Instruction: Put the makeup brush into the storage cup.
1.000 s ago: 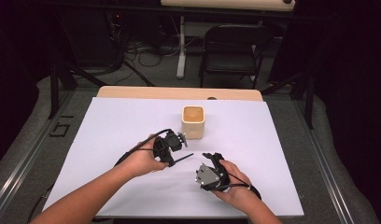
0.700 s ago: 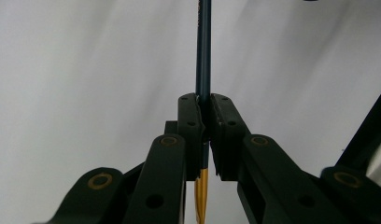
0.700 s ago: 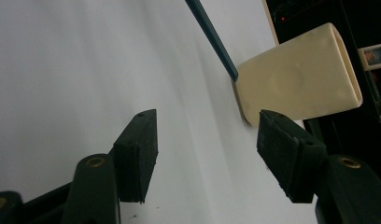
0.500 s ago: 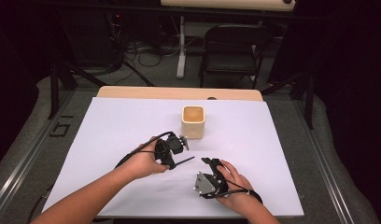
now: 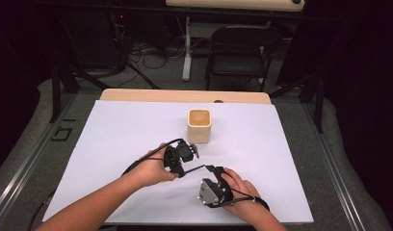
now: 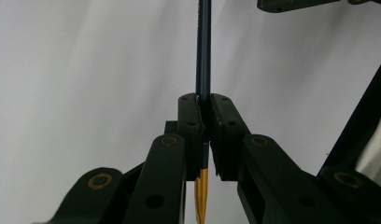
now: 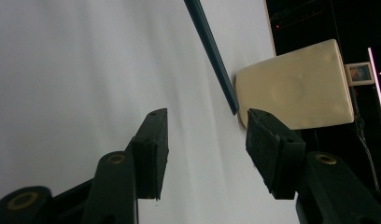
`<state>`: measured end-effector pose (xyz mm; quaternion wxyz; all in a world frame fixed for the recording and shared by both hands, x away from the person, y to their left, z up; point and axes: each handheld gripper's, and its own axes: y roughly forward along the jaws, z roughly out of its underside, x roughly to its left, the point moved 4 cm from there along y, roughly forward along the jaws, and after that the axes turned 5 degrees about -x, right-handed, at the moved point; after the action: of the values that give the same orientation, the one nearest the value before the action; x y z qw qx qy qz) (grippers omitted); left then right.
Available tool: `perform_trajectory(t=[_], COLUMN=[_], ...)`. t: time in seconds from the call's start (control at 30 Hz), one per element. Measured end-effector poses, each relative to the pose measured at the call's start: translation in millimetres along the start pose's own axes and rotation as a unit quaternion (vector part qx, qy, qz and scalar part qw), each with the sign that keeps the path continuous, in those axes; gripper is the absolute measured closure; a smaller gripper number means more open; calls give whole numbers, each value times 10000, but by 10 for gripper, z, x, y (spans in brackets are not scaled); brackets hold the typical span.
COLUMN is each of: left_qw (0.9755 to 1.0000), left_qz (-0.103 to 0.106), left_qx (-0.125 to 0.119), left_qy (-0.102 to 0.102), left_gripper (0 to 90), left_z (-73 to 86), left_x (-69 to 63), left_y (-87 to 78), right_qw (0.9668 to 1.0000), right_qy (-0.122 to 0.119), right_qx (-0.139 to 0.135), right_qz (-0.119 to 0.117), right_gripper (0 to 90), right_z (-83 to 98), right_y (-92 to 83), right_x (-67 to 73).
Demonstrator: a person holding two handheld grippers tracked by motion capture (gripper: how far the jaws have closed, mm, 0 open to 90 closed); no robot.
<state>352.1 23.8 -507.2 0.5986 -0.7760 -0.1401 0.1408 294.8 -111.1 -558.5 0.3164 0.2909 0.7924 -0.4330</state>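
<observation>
A dark blue pencil (image 6: pixel 203 56) with a gold end is clamped between the pads of my left gripper (image 6: pixel 205 100), which is shut on it. In the high view the pencil (image 5: pixel 195 169) sticks out from the left gripper (image 5: pixel 182 166) toward my right gripper (image 5: pixel 213 171), low over the white sheet. The right gripper (image 7: pixel 205 116) has just been closing its jaws. A gap remains, and the pencil's (image 7: pixel 212 51) free end hangs just ahead of it, near the right-hand pad (image 7: pixel 265 140). Neither pad presses on it.
A cream square cup (image 5: pixel 199 125) stands upright on the white sheet (image 5: pixel 112 144) just beyond the left gripper, and the right gripper view has the cup (image 7: pixel 296 88) behind the pencil tip. A black chair (image 5: pixel 240 53) and cables lie past the table's far edge.
The pencil's free end and the right gripper's jaws have drawn slightly closer together. Both hands have otherwise stayed in place.
</observation>
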Motion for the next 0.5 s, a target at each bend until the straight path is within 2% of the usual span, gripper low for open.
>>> perform_trajectory(t=[0.1, 0.13, 0.27, 0.3, 0.43, 0.5], left_qw=[10000, 10000, 10000, 10000, 9999, 9999], left_qz=[13, 24, 29, 45, 75, 103], left_qx=[32, 46, 55, 51, 39, 20], left_qy=[19, 24, 48, 48, 86, 114], left_gripper=[834, 834, 834, 834, 834, 834], left_z=[-5, -8, -16, -19, -47, -67], left_x=[-12, -15, -28, -36, -65, -82], left_y=[2, 4, 16, 22, 36, 46], right_qw=[9999, 10000, 9998, 9996, 9990, 9988], right_qy=[-134, -58, -190, -282, -439, -468], right_qx=[-9, -57, 24, -28, -8, -87], right_qz=[6, 29, 75, 77, 112, 96], right_gripper=[508, 512, 540, 544, 564, 574], right_z=[-2, -2, -9, -13, -37, -53], right_y=[10, 21, 15, 22, 22, 34], right_x=[-3, 10, 17, 15, 33, 48])
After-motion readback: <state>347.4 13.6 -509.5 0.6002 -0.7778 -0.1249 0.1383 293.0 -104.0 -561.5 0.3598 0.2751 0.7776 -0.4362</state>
